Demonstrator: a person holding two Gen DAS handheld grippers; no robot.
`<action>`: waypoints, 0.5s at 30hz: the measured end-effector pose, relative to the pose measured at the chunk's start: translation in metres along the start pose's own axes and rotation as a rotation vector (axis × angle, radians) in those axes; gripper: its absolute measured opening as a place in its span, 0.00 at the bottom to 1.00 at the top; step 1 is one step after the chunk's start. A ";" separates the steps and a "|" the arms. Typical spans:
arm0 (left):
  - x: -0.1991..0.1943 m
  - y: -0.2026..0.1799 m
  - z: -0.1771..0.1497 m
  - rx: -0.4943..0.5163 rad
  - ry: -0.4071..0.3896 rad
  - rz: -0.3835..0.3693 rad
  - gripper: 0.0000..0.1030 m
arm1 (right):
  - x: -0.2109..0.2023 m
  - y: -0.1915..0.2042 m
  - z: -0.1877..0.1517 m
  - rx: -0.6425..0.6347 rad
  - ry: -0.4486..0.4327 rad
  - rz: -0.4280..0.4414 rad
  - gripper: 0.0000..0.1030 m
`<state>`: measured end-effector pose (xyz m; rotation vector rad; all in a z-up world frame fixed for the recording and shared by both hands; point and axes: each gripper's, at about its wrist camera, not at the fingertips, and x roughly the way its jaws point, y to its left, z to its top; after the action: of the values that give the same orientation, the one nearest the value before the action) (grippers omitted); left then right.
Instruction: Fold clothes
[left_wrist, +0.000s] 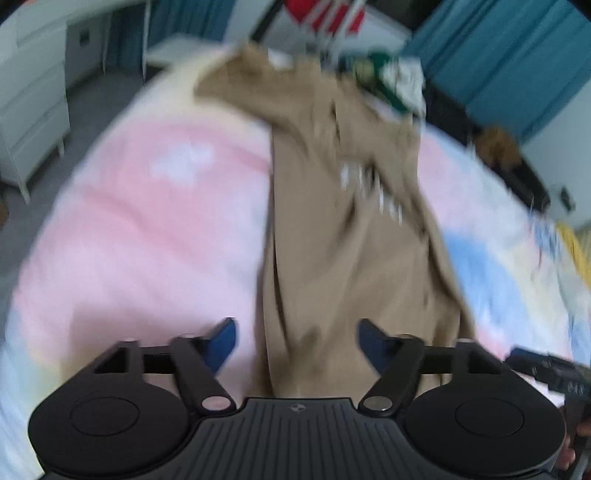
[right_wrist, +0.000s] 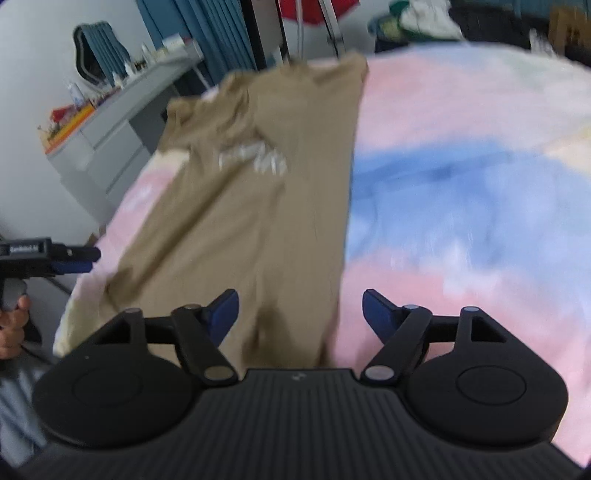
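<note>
A tan T-shirt (left_wrist: 343, 229) with white print lies lengthwise on a bed, folded narrow, with wrinkles along its right side. It also shows in the right wrist view (right_wrist: 266, 206). My left gripper (left_wrist: 295, 332) is open and empty, hovering over the shirt's near end. My right gripper (right_wrist: 299, 306) is open and empty above the shirt's near hem. The left gripper's blue fingertips (right_wrist: 74, 258) show at the left edge of the right wrist view. The right gripper (left_wrist: 546, 369) shows at the right edge of the left wrist view. Both views are motion-blurred.
The bed has a pink, blue and white cover (left_wrist: 147, 221) (right_wrist: 461, 184). A white drawer unit (left_wrist: 29, 103) stands left. A grey desk (right_wrist: 122, 122) holds small items. Blue curtains (left_wrist: 509, 55), a clothes pile (left_wrist: 395, 81) and a clothes rack lie beyond the bed.
</note>
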<state>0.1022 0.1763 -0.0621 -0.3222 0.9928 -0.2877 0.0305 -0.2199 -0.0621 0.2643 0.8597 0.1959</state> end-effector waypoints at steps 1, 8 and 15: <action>0.003 0.002 0.011 -0.015 -0.034 -0.002 0.84 | 0.006 0.001 0.008 0.010 -0.020 0.002 0.73; 0.080 0.041 0.098 -0.215 -0.206 -0.120 0.86 | 0.082 0.007 0.051 0.083 -0.253 -0.018 0.73; 0.178 0.085 0.146 -0.476 -0.326 -0.182 0.88 | 0.130 -0.011 0.049 0.015 -0.264 -0.069 0.73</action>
<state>0.3263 0.2061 -0.1580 -0.8685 0.6997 -0.1522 0.1517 -0.2023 -0.1282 0.2672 0.6073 0.0880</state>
